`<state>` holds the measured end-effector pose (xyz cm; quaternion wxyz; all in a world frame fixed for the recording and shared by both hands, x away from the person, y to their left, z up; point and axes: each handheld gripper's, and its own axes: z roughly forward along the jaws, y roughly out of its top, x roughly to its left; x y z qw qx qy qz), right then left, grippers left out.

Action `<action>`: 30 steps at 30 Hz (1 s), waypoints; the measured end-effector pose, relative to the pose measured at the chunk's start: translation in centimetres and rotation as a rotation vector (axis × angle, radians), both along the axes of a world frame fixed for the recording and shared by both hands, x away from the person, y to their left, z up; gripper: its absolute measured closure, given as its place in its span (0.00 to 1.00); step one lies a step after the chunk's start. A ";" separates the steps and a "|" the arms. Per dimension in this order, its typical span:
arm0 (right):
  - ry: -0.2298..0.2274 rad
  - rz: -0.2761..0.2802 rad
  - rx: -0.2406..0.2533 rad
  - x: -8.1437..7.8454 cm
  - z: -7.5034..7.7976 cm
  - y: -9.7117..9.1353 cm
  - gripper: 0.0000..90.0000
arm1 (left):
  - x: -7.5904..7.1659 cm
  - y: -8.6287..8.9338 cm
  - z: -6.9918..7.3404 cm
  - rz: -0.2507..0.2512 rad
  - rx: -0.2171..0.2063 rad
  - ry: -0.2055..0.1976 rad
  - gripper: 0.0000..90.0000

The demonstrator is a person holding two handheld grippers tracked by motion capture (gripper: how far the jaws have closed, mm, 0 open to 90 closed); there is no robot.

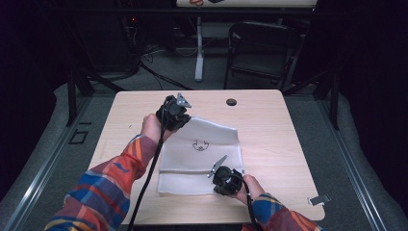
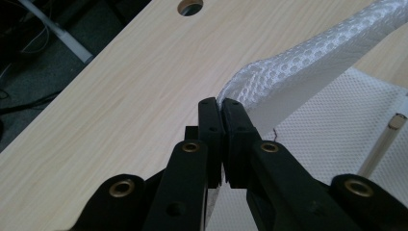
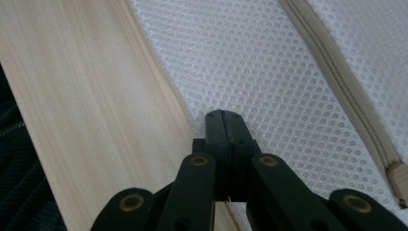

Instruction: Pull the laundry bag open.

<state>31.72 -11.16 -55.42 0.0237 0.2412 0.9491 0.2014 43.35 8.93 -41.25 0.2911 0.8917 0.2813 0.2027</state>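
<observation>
Both grippers are clenched. Left gripper (image 2: pixel 222 103), seen along its own jaws, pinches a far corner of the white mesh bag (image 1: pixel 202 156) and lifts it off the table (image 1: pixel 269 125), so the mesh edge rises in a thick rolled fold (image 2: pixel 308 57) above the flat layer beneath. Right gripper (image 3: pixel 223 115) has its jaws pressed together with no gap, tips at the near edge of the bag; whether cloth is caught between them I cannot tell.

From above, the pale wooden table carries the bag near its middle, spread flat except for the raised far-left corner. A small dark printed figure (image 1: pixel 200 145) marks its upper face. A beige zipper (image 3: pixel 337 82) runs along the mesh in the right gripper view, ending in a tab (image 3: pixel 398 179). A round hole (image 1: pixel 231 102) sits in the tabletop beyond the bag, well apart from it. A folding chair (image 1: pixel 260 48) stands on the floor behind the table.
</observation>
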 end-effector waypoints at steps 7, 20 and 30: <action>0.016 0.016 -0.021 -0.5 0.2 -0.2 1.00 | 1.1 -0.2 0.3 0.023 0.015 -0.011 0.97; 0.034 0.045 -0.017 -1.7 0.2 -0.1 1.00 | 2.7 -1.7 1.0 0.040 -0.001 -0.030 0.97; 0.053 0.059 -0.016 -1.6 0.2 -0.2 1.00 | 4.5 -2.1 -0.5 0.080 -0.022 -0.018 0.97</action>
